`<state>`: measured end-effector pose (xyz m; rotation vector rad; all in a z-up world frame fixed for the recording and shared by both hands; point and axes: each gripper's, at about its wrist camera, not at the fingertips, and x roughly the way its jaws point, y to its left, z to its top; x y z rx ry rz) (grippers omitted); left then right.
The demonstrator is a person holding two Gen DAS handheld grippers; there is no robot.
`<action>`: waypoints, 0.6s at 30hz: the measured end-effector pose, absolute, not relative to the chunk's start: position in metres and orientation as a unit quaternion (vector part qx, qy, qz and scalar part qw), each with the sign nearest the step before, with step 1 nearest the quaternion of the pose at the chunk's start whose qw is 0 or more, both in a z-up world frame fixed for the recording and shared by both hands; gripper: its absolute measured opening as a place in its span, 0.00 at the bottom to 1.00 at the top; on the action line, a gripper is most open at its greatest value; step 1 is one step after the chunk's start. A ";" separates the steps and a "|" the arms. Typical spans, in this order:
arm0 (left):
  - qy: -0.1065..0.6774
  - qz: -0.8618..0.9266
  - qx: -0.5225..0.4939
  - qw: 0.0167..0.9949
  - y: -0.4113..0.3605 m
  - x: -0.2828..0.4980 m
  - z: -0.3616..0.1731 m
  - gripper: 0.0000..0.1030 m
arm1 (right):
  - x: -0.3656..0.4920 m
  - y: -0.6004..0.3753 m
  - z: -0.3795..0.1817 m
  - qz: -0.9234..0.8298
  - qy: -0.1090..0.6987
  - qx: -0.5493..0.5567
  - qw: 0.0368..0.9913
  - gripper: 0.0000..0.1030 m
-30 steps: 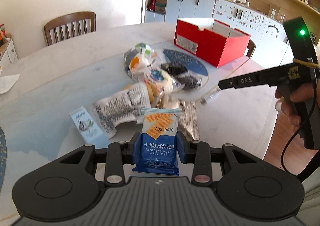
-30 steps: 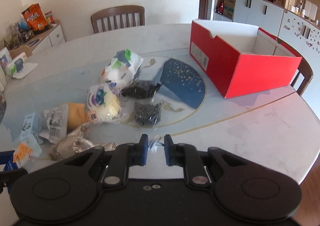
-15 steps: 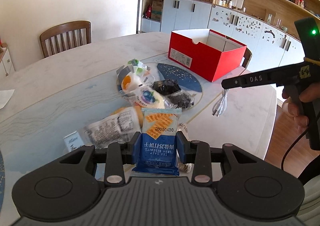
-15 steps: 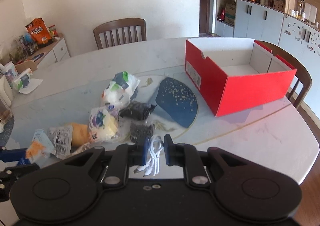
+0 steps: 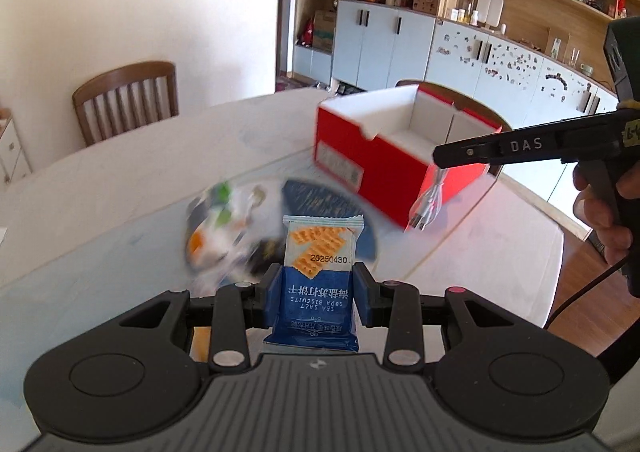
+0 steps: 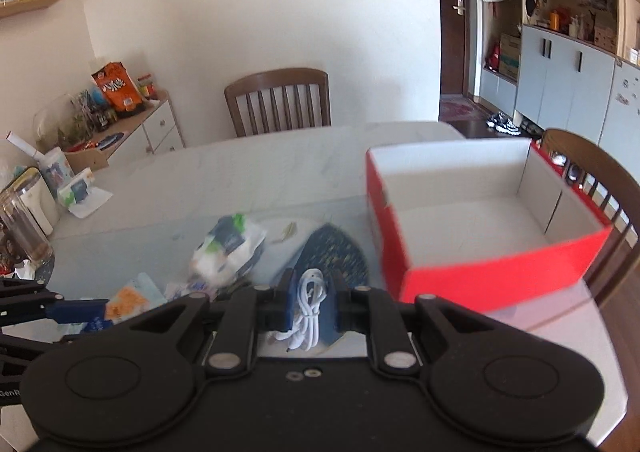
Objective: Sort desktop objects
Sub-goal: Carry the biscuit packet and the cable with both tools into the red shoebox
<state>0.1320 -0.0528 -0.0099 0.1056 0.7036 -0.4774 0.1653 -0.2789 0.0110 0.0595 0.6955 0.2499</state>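
Our left gripper (image 5: 316,288) pinches a blue soda biscuit packet (image 5: 316,276), and our right gripper (image 6: 311,298) is clamped on a coiled white cable (image 6: 309,306). Both hang above the table (image 6: 280,176), near the open red box (image 6: 480,228), with the other snack packets (image 6: 228,248) lying below.

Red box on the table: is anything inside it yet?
The red box looks empty: the right wrist view shows bare white floor and walls. Its near wall hides a strip of the floor along the front, so something small and flat there can't be ruled out.
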 end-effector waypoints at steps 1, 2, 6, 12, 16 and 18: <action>0.338 -0.233 0.051 0.910 -0.061 0.136 -0.007 0.34 | 0.170 -0.287 0.014 0.124 0.337 0.028 0.933 0.15; 0.336 -0.235 0.050 0.911 -0.070 0.141 -0.005 0.34 | 0.173 -0.294 0.017 0.126 0.334 0.028 0.934 0.15; 0.324 -0.242 0.055 0.913 -0.105 0.160 0.004 0.34 | 0.187 -0.322 0.026 0.126 0.324 0.028 0.937 0.15; 0.317 -0.258 0.077 0.909 -0.153 0.185 0.014 0.34 | 0.208 -0.359 0.036 0.117 0.304 0.026 0.945 0.15; 0.321 -0.271 0.092 0.903 -0.183 0.205 0.014 0.34 | 0.223 -0.381 0.036 0.108 0.298 0.032 0.948 0.15; 0.326 -0.277 0.100 0.898 -0.197 0.216 0.012 0.34 | 0.231 -0.393 0.034 0.101 0.296 0.035 0.949 0.15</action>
